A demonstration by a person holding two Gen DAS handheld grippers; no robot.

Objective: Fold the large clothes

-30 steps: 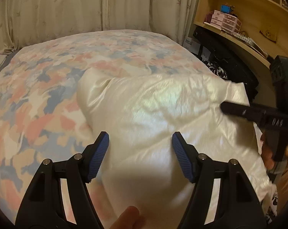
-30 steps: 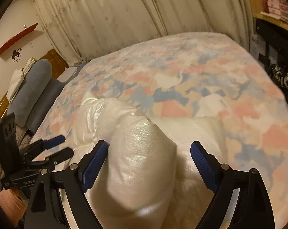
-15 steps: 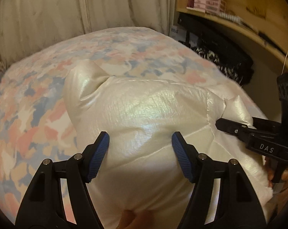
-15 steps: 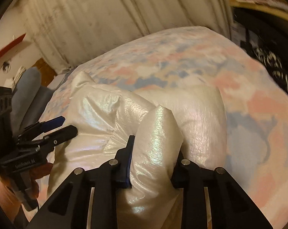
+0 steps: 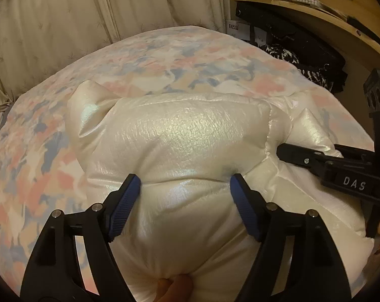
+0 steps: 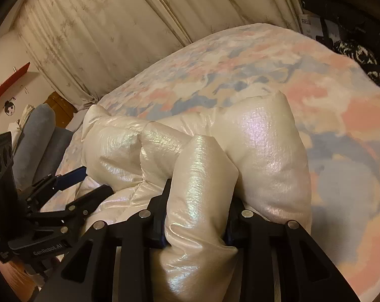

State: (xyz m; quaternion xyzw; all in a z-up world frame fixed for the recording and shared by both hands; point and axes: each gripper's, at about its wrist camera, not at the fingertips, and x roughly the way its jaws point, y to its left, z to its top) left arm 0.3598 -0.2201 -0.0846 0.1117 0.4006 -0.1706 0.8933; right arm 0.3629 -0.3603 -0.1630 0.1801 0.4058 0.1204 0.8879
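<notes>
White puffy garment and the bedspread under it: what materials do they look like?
Garment: likely thin synthetic shell over padding; pearly sheen, fine crinkles, quilted bulges. Bedspread: looks like matte woven fabric, possibly cotton; no shine, soft pink, blue and cream print.

Warm, dim indoor light all round, yellow-tinted. Sheen glints off the puffy white jacket (image 5: 190, 136), pearly highlights in the right wrist view too. Fisheye bends the curtains (image 6: 119, 32) and blackens every corner. The bedspread's (image 6: 341, 115) right edge smears soft; under the gripper arms, deep shadow.
</notes>
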